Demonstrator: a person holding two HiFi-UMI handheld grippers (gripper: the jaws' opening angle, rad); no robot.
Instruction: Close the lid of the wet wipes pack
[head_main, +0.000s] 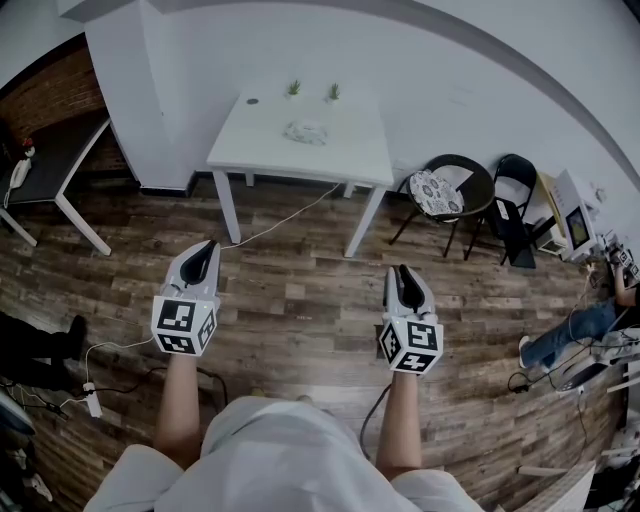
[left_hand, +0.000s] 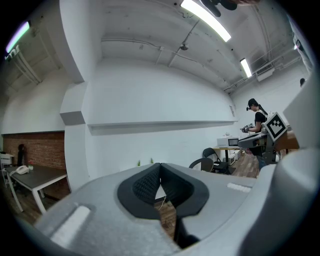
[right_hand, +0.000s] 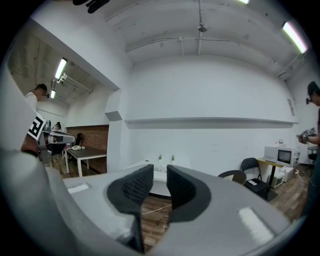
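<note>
Currently both hand-held tools are level above the brown wood-plank floor (head_main: 300, 300), well apart from the white rectangular worktop (head_main: 350, 150). Left tool (head_main: 205, 248): jaws closed tip to tip, empty. Right tool (head_main: 402, 272): jaws parted, nothing between. The pale flat wet wipes pack (head_main: 306, 131) lies mid-worktop.

Light in all three pictures is even but muted, with a greyish cast. It comes from long ceiling tubes (left_hand: 207, 20), which burn out to plain white glare in the left gripper view; another tube (right_hand: 294, 36) glows at the upper right of the right gripper view. The white wall (head_main: 430, 90) reads bright and the wooden floor (head_main: 300, 300) darker, with only soft, faint shadow near the far white desk (head_main: 300, 140). Every view is fisheye: straight edges bow and the corners fall to black. The near grey bodies of the left tool (left_hand: 160, 167) and the right tool (right_hand: 160, 172) look soft, while the far room is sharper.
</note>
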